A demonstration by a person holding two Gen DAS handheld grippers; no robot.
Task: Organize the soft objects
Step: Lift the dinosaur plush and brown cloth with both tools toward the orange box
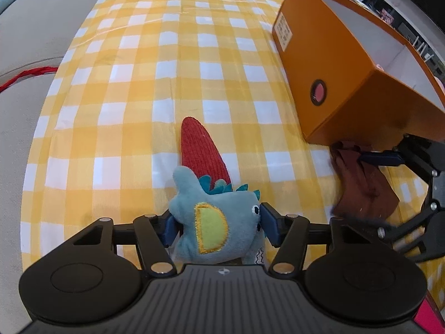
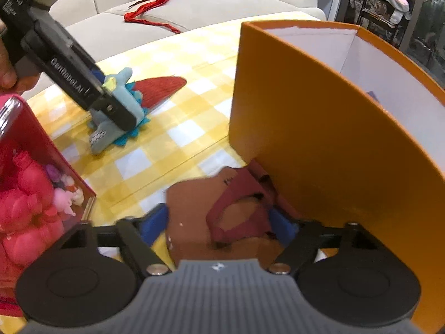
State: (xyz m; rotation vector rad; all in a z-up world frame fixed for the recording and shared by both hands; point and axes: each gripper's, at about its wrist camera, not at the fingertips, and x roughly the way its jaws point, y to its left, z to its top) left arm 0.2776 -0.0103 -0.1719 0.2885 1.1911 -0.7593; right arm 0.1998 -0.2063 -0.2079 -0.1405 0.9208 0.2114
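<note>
The blue plush (image 1: pixel 215 228) sits between the blue pads of the left gripper (image 1: pixel 218 226), which close against its sides at 6 o'clock in the left view. Its body rests on the checked cloth (image 1: pixel 139 83). Just beyond it at 12 o'clock a red corduroy piece (image 1: pixel 200 150) lies flat, touching the plush's teal fringe. Past that the cloth runs bare to its far edge, the widest open room in sight. At 2 o'clock the orange box (image 1: pixel 328 64) stands, its near corner close above the right gripper (image 1: pixel 370 158), whose pads pinch a brown toy (image 1: pixel 367 189) at 3 o'clock.

From the right view, the brown toy (image 2: pixel 222 222), with a dark pink patch, fills the right gripper (image 2: pixel 222 222) between narrowed fingers at 6 o'clock, pressed against the box's (image 2: pixel 319 139) orange wall; little room remains on that side. This view alone shows the box's white inside, open at the top, and a pink carton (image 2: pixel 33 194) of pink figures at 9 o'clock. At 10 o'clock the left gripper (image 2: pixel 122 114) holds the plush (image 2: pixel 122 103) on the cloth (image 2: pixel 180 139), the red piece (image 2: pixel 161 89) behind it. Farther off, a grey sofa (image 2: pixel 194 5) carries a red ribbon (image 2: pixel 155 2).
</note>
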